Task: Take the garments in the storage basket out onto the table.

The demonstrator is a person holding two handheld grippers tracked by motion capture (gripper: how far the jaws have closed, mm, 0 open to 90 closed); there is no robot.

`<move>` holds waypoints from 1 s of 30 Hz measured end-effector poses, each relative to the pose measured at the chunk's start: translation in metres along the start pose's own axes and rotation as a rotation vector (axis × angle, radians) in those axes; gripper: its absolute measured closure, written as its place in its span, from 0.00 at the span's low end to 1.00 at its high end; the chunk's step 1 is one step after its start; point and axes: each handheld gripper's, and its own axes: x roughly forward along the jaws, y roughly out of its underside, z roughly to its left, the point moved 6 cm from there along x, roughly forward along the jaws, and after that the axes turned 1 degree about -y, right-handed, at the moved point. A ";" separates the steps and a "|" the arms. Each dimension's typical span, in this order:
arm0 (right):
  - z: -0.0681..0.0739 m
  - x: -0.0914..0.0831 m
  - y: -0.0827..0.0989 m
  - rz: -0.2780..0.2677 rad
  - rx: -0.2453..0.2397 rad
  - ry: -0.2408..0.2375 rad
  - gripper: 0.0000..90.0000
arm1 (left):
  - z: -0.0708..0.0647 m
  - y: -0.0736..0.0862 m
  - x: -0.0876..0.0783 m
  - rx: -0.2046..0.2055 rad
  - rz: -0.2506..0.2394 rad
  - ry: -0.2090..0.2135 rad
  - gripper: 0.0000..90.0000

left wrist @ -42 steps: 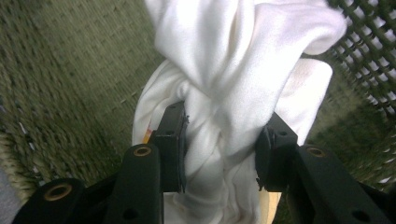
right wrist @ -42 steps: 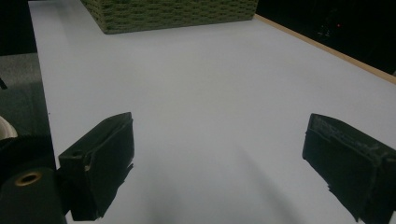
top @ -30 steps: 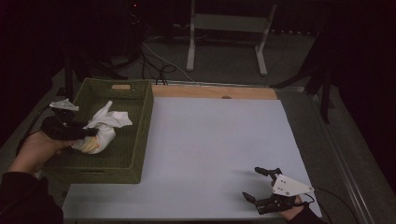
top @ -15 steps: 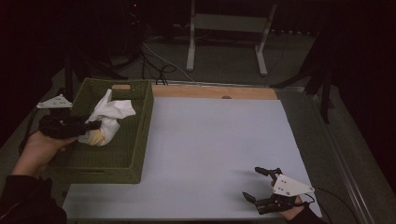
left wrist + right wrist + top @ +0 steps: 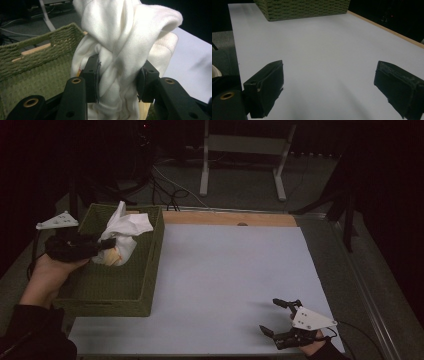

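Observation:
A bunched white cloth (image 5: 122, 235) hangs over the green woven basket (image 5: 145, 285) at the table's left. My left gripper (image 5: 107, 244) is shut on the cloth, coming in from the left above the basket. In the left gripper view the pads squeeze a twisted fold of the white cloth (image 5: 125, 52), and the basket's wall (image 5: 37, 53) lies behind it. A pale yellowish patch shows under the cloth. Near the table's front right edge my right gripper (image 5: 280, 317) rests open. Its fingers (image 5: 265, 87) stand wide apart over the bare white tabletop (image 5: 324, 50).
The basket's side (image 5: 304, 10) lies far ahead in the right gripper view. A wooden strip (image 5: 230, 218) runs along the table's far edge. Beyond it are a metal stand (image 5: 240, 150) and cables on the floor. A metal rail (image 5: 370, 285) borders the right side.
My left gripper has lifted the white cloth up out of the basket and a little toward its far end. The right gripper has stayed where it was.

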 end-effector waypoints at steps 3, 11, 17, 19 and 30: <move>0.000 0.000 0.000 -0.002 -0.005 0.003 0.10 | -0.007 -0.007 0.002 0.014 -0.001 -0.001 0.68; -0.002 0.000 -0.001 -0.011 -0.008 0.014 0.10 | -0.029 -0.025 0.016 0.055 0.011 0.034 0.68; -0.002 -0.002 -0.001 -0.014 0.000 0.013 0.10 | -0.042 -0.034 0.027 0.081 0.022 0.054 0.68; -0.002 -0.002 -0.001 -0.015 -0.002 0.013 0.10 | -0.047 -0.037 0.031 0.091 0.029 0.064 0.68; -0.002 -0.002 -0.002 -0.015 -0.004 0.016 0.10 | -0.078 -0.051 0.060 0.161 0.082 0.105 0.68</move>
